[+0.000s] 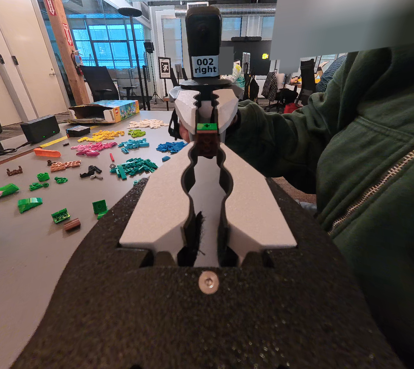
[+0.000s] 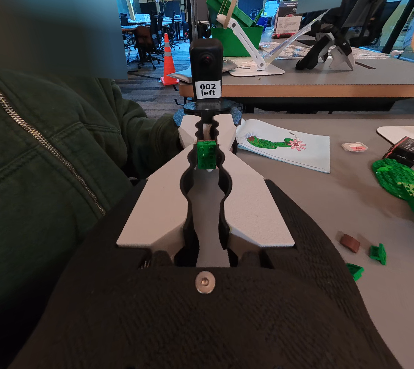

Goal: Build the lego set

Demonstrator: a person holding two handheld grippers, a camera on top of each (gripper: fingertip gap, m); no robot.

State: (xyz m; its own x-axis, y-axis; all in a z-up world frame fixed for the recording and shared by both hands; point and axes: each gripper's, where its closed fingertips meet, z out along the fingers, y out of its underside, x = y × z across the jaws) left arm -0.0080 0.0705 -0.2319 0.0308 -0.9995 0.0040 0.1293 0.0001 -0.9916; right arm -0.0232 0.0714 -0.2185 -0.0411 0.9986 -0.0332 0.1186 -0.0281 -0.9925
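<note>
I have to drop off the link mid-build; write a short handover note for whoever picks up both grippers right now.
Left gripper: closed on the small brown brick, held above the table.
Right gripper: closed on the small green studded brick, tip to tip with the left; the two pieces appear pressed together.
On the grey table: colour-sorted loose piles, open instruction booklet, partly built green leafy assembly.
Done: pieces sorted, green section started.
Left: confirm the bricks are seated, add them to the model, then most piles remain.
</note>
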